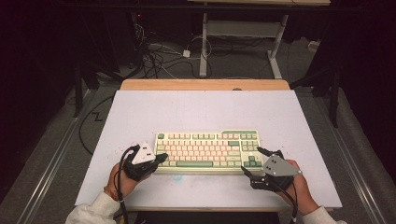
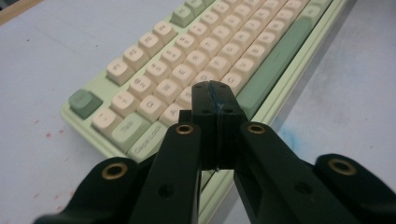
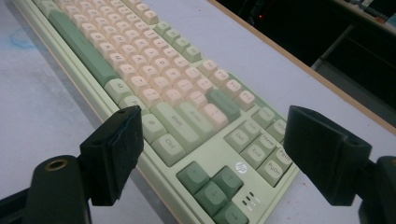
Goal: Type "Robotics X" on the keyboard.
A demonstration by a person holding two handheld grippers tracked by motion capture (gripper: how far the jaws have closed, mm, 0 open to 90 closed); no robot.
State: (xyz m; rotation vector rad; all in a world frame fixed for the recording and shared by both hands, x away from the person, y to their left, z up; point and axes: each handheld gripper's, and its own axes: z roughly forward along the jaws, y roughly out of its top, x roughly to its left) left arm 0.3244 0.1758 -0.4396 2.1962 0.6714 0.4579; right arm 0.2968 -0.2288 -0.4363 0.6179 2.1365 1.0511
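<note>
The right gripper (image 3: 212, 154) hovers with jaws spread wide over the keyboard (image 3: 187, 121). Its green arrow keys (image 3: 212, 186) lie between them. The keyboard rests on the pale counter (image 3: 42, 98).

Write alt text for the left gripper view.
The left gripper, its two black jaws shut together with nothing between them, points at the left end of a green and cream keyboard. The keyboard lies on a pale table with small red flecks.

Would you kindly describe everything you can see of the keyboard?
The keyboard is a pale green plastic case with cream keys, darker green space bar, arrow and modifier keys, and a small round logo above the arrows. It lies flat on the white board, long edge toward the person. The left gripper, jaws shut, is over its left end; whether it touches is unclear.
</note>
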